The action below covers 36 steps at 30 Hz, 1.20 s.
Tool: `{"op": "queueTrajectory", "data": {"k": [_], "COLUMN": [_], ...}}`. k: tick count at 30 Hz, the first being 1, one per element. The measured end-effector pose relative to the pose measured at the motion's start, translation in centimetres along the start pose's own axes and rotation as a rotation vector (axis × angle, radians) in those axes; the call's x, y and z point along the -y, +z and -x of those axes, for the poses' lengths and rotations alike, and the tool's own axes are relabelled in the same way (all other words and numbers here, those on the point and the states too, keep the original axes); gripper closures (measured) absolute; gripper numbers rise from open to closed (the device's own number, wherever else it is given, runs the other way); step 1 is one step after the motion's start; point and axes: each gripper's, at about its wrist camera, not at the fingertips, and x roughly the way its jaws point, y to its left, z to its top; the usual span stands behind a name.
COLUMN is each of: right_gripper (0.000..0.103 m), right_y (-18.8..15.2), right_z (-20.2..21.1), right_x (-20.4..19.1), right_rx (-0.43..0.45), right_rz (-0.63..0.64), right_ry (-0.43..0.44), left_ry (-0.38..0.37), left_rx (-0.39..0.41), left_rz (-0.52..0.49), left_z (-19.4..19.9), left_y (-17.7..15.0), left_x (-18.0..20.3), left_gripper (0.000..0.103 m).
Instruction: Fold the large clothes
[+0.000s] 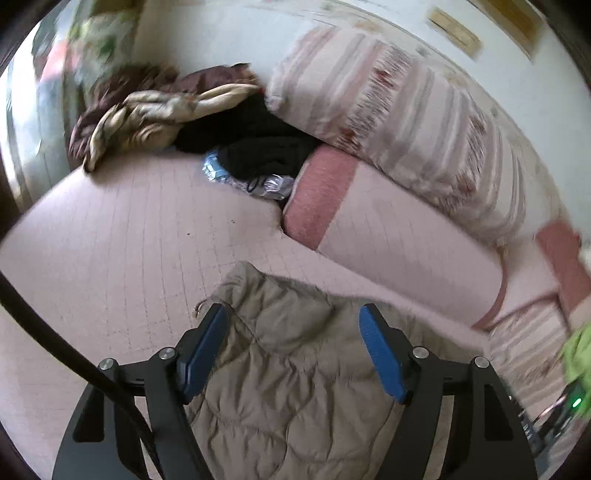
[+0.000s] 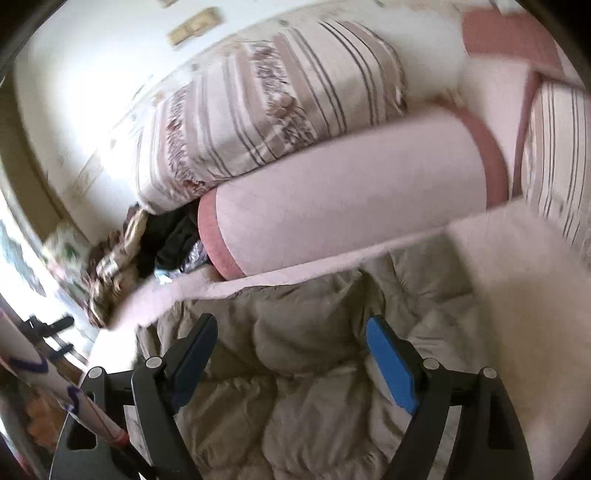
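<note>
The right gripper (image 2: 291,336) hangs with jaws spread wide above the beige quilted jacket (image 2: 295,398); a pink bolster (image 2: 351,206) lies beyond.

Both wrist cameras look forward and down along their own fingers, close above a quilted beige jacket (image 1: 291,373) on a pink bed (image 1: 122,236). Both views share the jacket, the pink bolster (image 2: 347,195) and the striped pillow (image 2: 266,107) behind.

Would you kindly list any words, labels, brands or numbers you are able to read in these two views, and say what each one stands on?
None can be read.
Crinkled foil packets beside the black garment: print too blurred.
Tan plaques on the wall: no legible marks.
Quilted beige jacket: no label shows.
</note>
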Motion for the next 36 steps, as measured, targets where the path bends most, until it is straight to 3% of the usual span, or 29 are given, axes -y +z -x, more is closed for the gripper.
{"op": "queueTrajectory", "data": {"k": [6,8,12,17,20,27,32,36], "right_gripper": [0.016,0.016,0.016,0.016,0.016,0.013,0.012,0.013], "right_y": [-2.9,-3.5,-3.6,-2.9,-2.0,-1.5,-1.7,-1.0], "right_z": [-3.0,-4.7,-8.4,-11.8,-13.8,-16.9,-17.1,-14.8], "right_x": [0.0,1.3,3.8,5.1,5.9,7.8,8.1,6.3], "right_rx": [-0.051,-0.080,-0.133,-0.152,-0.166,-0.201,-0.220,-0.179], "right_rz": [0.160,0.160,0.126,0.129,0.103,0.018,0.007,0.059], "right_ry": [-0.207,-0.244,-0.269,-0.275,-0.259,-0.214,-0.218,-0.283], "left_ry": [0.088,0.094,0.231,0.244,0.273,0.295,0.282,0.218], "left_rx": [-0.092,-0.123,-0.115,-0.144,-0.135,-0.116,-0.128,-0.126], "left_rz": [-0.235,-0.274,-0.357,-0.308,-0.296,-0.297,-0.279,-0.210], "left_z": [-5.7,-7.9,-13.2,-17.3,-19.3,-22.4,-21.5,-16.9], "left_y": [-6.4,-7.6,-8.1,-6.5,-5.7,-4.7,-4.5,-3.5], "left_x": [6.9,8.2,10.1,9.1,8.8,9.1,8.8,6.7], "left_gripper": [0.030,0.030,0.030,0.026,0.021,0.019,0.019,0.019]}}
